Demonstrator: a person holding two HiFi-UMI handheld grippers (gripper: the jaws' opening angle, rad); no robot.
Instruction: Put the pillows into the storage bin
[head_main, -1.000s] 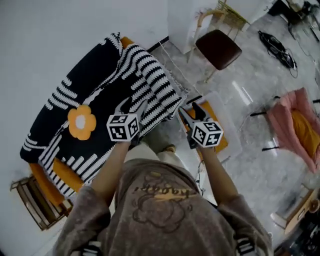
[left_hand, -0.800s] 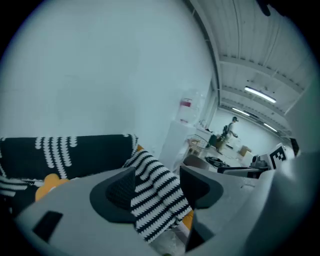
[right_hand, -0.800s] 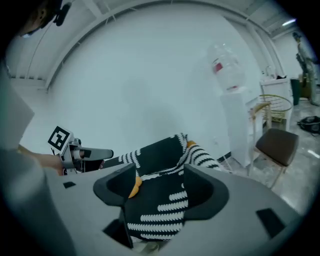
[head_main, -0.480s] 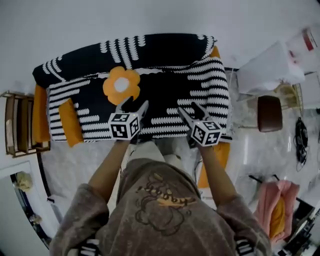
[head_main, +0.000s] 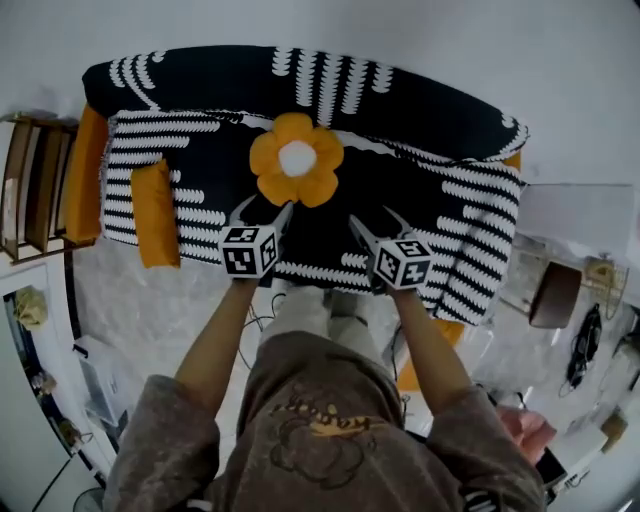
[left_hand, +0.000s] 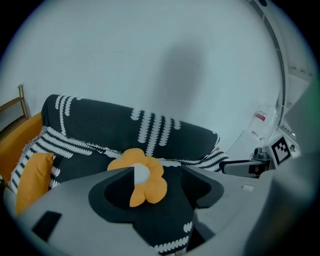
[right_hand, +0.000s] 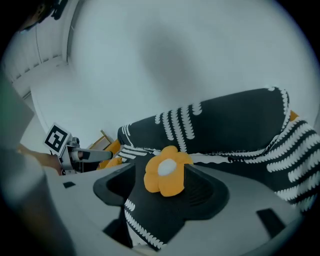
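An orange flower pillow (head_main: 296, 160) with a white centre lies on the seat of a sofa (head_main: 400, 100) draped in a black and white striped throw. An orange bolster pillow (head_main: 155, 212) lies at the sofa's left end. My left gripper (head_main: 265, 210) hovers just in front of the flower pillow (left_hand: 140, 175), its jaws opening with nothing between them. My right gripper (head_main: 375, 220) hangs beside it, open and empty, with the flower pillow (right_hand: 167, 172) beyond its jaws. A pale translucent container (head_main: 575, 215) stands right of the sofa.
A wooden rack (head_main: 30, 190) stands against the sofa's left arm. A brown chair (head_main: 555, 295) is on the marble floor at the right. An orange item (head_main: 410, 372) lies on the floor by my right arm. The wall runs behind the sofa.
The view has swung round from the floor and chair to face the sofa squarely. Both grippers stay held out in front, now lined up before the flower pillow.
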